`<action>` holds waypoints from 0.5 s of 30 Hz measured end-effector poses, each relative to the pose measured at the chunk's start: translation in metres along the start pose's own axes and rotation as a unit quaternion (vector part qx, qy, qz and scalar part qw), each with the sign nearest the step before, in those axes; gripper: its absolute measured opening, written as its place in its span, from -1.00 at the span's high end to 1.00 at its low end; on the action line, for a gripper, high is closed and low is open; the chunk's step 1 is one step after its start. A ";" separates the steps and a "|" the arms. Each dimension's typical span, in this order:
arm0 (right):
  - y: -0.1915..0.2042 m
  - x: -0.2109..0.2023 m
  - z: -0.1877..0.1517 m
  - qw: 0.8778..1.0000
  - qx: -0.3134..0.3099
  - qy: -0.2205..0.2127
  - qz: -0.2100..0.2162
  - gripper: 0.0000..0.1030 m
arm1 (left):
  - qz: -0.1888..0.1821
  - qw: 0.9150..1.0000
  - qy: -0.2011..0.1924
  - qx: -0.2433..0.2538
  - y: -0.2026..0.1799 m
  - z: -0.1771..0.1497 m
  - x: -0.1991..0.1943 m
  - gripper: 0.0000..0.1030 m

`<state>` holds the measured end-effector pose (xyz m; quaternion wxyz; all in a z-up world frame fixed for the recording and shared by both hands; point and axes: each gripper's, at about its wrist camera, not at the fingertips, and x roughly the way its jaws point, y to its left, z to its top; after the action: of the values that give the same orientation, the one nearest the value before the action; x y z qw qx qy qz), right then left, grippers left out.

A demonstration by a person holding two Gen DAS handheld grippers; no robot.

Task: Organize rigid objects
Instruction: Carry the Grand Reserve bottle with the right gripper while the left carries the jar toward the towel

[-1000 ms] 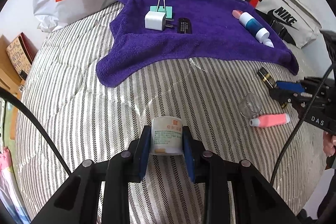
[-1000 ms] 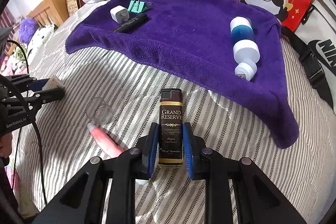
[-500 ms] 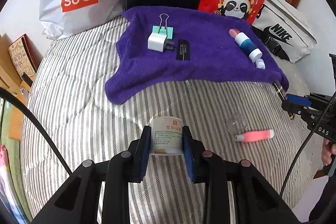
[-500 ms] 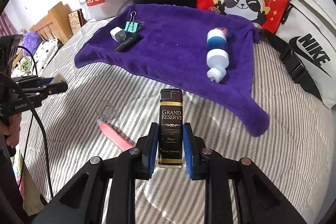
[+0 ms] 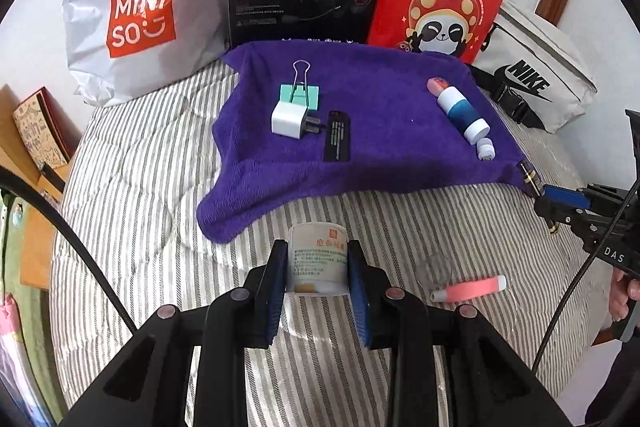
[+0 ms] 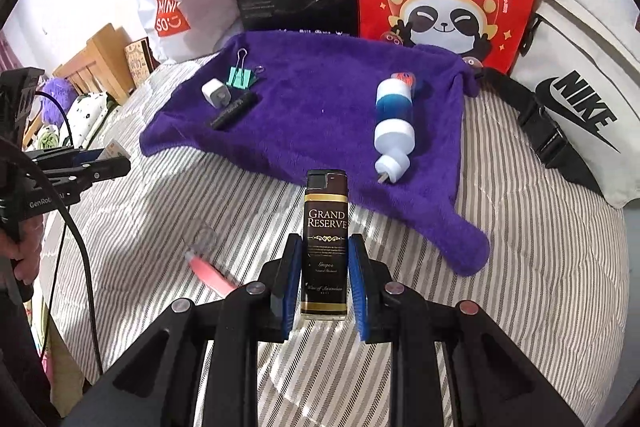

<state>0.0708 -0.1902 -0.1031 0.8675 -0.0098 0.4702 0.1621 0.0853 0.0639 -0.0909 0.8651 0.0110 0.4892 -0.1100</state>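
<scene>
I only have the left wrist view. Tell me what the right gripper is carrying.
Observer: The right gripper is shut on a dark lighter labelled Grand Reserve.
Operator: Report where it points.
Observer: Its top points at the purple towel, just left of the white-and-blue bottle and its small cap end.
Operator: Name something outside my picture.
Observer: A wooden frame stands past the bed's far side, with a fluffy purple thing near it.
</scene>
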 end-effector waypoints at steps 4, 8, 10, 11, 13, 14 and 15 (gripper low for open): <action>0.000 0.001 0.008 1.000 0.000 -0.003 0.004 0.55 | -0.001 1.000 -0.002 -0.008 0.004 0.006 0.003 0.46; 0.001 0.006 0.019 1.000 -0.005 -0.005 0.002 0.55 | -0.004 1.000 -0.006 -0.008 0.008 0.013 0.006 0.46; 0.001 0.008 0.024 1.000 -0.007 -0.005 0.002 0.55 | -0.004 1.000 -0.005 -0.007 0.010 0.018 0.008 0.46; 0.001 0.009 0.027 1.000 -0.007 -0.006 0.001 0.55 | -0.003 1.000 -0.005 -0.007 0.011 0.019 0.008 0.46; 0.000 0.011 0.033 1.000 -0.007 -0.007 0.000 0.55 | -0.002 1.000 -0.005 -0.006 0.013 0.023 0.010 0.46; -0.001 0.013 0.036 1.000 -0.006 -0.005 0.002 0.55 | -0.002 1.000 -0.005 -0.005 0.014 0.025 0.011 0.46; -0.001 0.014 0.038 1.000 -0.005 -0.006 0.002 0.55 | -0.002 1.000 -0.006 -0.005 0.016 0.026 0.011 0.46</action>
<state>0.1092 -0.1812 -0.0936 0.8698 -0.0124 0.4644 0.1662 0.1161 0.0739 -0.0878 0.8681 0.0054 0.4842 -0.1095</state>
